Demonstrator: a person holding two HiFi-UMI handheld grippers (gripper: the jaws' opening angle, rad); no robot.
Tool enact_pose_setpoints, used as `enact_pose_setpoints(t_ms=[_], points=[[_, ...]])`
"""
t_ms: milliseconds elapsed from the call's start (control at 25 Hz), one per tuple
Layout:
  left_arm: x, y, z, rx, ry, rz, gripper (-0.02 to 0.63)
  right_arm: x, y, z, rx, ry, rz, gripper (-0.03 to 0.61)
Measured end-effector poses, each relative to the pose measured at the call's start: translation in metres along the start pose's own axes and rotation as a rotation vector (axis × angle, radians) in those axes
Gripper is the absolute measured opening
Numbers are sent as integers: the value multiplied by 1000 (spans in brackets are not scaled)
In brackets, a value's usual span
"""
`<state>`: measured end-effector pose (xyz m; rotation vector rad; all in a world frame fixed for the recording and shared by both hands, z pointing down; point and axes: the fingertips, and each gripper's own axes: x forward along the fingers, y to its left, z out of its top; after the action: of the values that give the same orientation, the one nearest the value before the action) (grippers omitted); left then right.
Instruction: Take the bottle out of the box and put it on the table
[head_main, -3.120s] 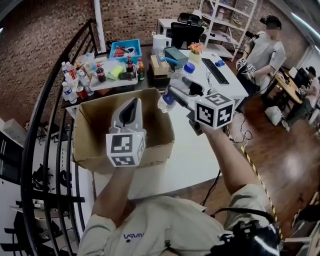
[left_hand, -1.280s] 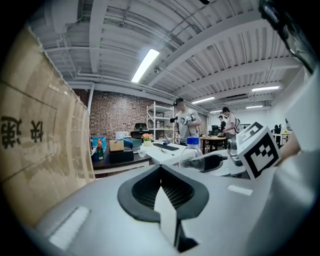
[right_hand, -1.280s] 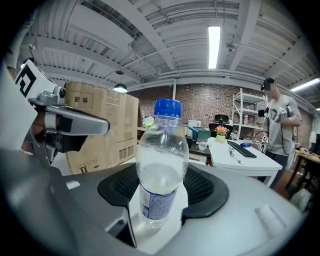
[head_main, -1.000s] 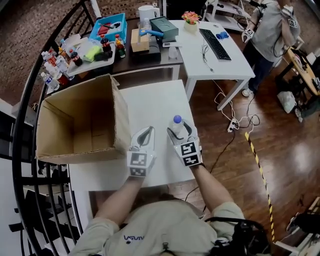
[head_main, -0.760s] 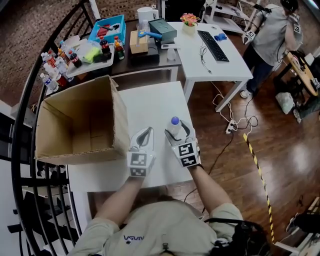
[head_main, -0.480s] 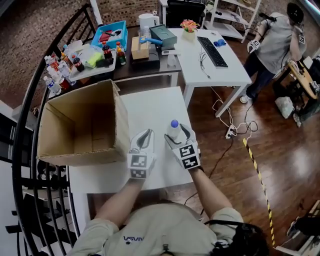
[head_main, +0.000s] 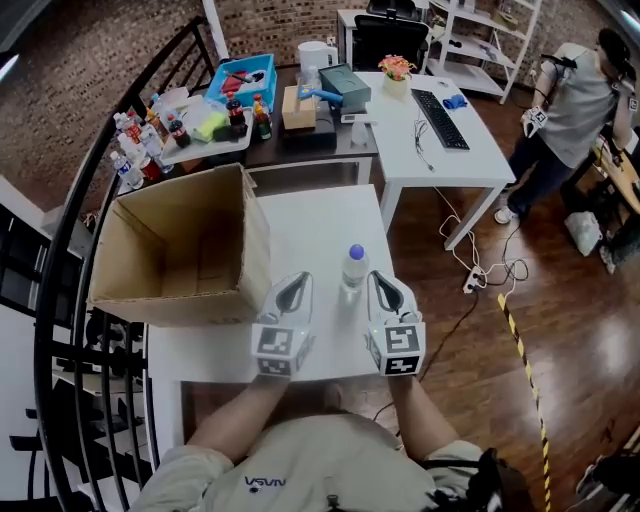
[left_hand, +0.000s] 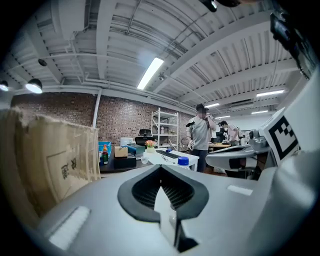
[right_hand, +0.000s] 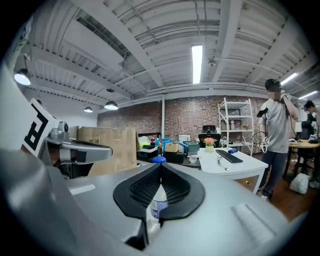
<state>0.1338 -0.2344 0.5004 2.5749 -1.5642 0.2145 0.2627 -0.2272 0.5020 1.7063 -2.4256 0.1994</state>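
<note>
The clear bottle (head_main: 352, 270) with a blue cap stands upright on the white table (head_main: 310, 215), free of both grippers. My right gripper (head_main: 381, 280) sits just right of it and nearer to me; its jaws have just been closing and are shut with nothing between them. In the right gripper view the bottle (right_hand: 159, 202) shows just beyond the right gripper (right_hand: 160, 167). My left gripper (head_main: 297, 282) is shut and empty, just left of the bottle. The open, empty cardboard box (head_main: 175, 250) lies at the table's left. The left gripper view shows the blue cap (left_hand: 183, 161) and the box wall (left_hand: 45, 160).
Behind the table stands a dark desk with a blue bin (head_main: 240, 80), small bottles and boxes. A white desk with a keyboard (head_main: 440, 105) is at the back right, where a person (head_main: 580, 100) stands. A black railing (head_main: 70, 300) runs along the left. Cables (head_main: 485, 275) lie on the floor.
The right gripper let go of the bottle, closed its jaws and drew back and up towards me. The bottle stays standing on the table. The left gripper rose a little.
</note>
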Motion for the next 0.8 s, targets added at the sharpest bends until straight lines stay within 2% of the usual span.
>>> enact_pose_setpoints(t_ms=[240,520,800], points=[[-34,-11,26,-11,-45,3,0,-18,17,34,12,-63,15,2],[-72,-9,42,5,-95,11,3,-31,55,38,0,-66,41,21],[-145,23,49,-3,-132,68,2,-61,103,50,-20,-86,37,20]])
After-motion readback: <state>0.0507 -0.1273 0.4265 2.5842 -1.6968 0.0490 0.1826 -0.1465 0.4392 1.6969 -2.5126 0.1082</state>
